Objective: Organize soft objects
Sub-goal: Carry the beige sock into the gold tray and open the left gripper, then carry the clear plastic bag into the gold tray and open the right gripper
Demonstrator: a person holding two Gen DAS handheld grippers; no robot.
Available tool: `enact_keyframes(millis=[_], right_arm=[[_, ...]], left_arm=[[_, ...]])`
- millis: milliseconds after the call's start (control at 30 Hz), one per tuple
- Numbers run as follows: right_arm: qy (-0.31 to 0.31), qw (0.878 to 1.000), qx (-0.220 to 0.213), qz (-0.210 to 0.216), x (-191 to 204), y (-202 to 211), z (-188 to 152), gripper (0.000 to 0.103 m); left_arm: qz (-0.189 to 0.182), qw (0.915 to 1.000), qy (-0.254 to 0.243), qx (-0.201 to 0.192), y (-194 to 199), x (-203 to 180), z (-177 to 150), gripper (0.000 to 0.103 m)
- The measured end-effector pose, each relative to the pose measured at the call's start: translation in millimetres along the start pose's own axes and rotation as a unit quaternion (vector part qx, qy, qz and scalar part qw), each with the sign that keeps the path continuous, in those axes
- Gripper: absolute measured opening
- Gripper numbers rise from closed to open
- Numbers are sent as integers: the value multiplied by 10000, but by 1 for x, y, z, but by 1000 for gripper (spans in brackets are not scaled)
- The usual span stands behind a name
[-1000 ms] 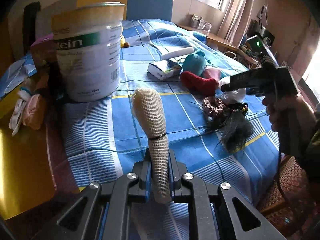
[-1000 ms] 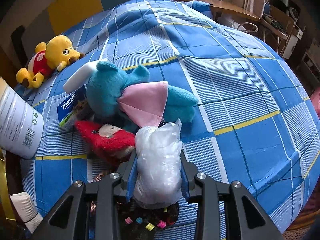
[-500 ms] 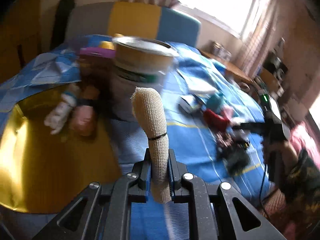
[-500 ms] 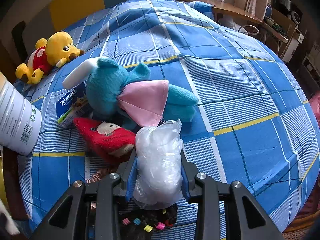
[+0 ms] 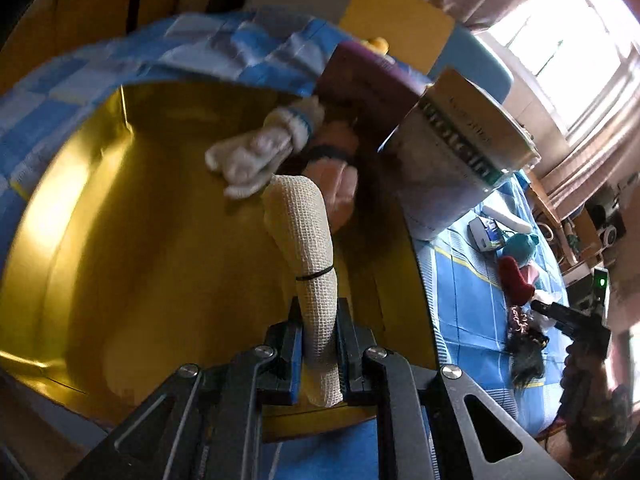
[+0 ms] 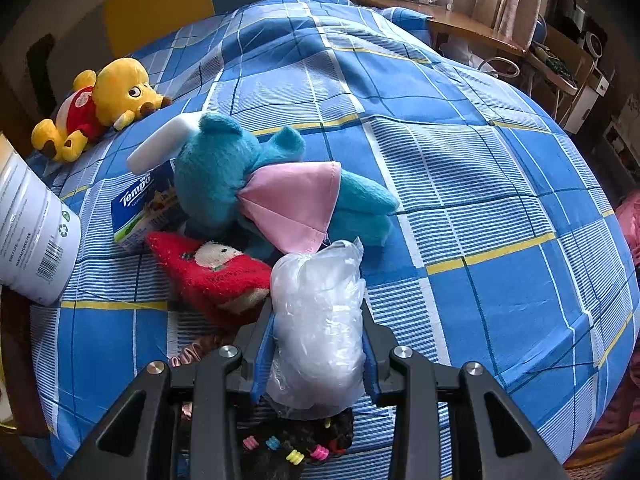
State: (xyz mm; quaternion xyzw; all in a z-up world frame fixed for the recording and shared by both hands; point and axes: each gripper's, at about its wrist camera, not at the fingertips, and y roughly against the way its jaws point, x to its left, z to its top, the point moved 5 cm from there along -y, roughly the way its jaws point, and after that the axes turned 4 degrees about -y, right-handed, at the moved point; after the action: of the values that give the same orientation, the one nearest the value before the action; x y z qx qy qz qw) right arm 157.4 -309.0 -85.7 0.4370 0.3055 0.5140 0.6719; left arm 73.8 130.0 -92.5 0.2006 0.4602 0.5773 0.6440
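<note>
tools clamped, left tool (image 5: 319, 354) on mesh roll (image 5: 305, 240), right tool (image 6: 318, 350) on plastic bag (image 6: 318, 320)

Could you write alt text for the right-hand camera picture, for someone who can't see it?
A handheld two-finger tool grips a crumpled clear plastic bag above a bed with a blue checked sheet. Just beyond lie a teal plush toy with a pink ear, a red knitted toy, a tissue pack, and farther off a yellow bear.

Both grippers are black metal, each with 4 silver screws; right gripper (image 6: 318, 344) has blue pads, left gripper (image 5: 320, 344) too.
</note>
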Motion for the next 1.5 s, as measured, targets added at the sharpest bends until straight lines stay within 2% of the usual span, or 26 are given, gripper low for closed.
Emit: enact_keyframes(millis=[100, 233, 400, 500, 633, 667, 800, 1100, 1500], right_arm=[[6, 10000, 0, -6, 1, 0, 0, 36], [12, 10000, -4, -15, 0, 1, 0, 36], [15, 10000, -2, -12, 0, 1, 0, 36], [-14, 10000, -1, -5, -1, 1, 0, 36], [-39, 10000, 4, -3, -2, 0, 1, 36], [-44, 10000, 2, -4, -2, 0, 1, 36], [-71, 10000, -9, -13, -3, 0, 1, 36], [-301, 9995, -126, 49, -9, 4, 5, 36], [-587, 9954, -748, 72, -9, 34, 22, 35]], left_arm=[[-244, 9995, 111, 191, -12, -7, 0, 14], [-396, 9987, -51, 327, -27, -23, 1, 15], [-287, 9974, -290, 588, -47, -31, 0, 19], [-247, 9979, -229, 548, -45, -28, 1, 29], [2, 9991, -162, 391, -37, -18, 1, 49], [19, 9992, -127, 368, -35, -16, 0, 51], [118, 9993, -137, 332, -29, -11, -5, 51], [505, 9962, -701, -145, 0, -12, -5, 51], [735, 9894, -1184, -419, 18, -12, -8, 51]])
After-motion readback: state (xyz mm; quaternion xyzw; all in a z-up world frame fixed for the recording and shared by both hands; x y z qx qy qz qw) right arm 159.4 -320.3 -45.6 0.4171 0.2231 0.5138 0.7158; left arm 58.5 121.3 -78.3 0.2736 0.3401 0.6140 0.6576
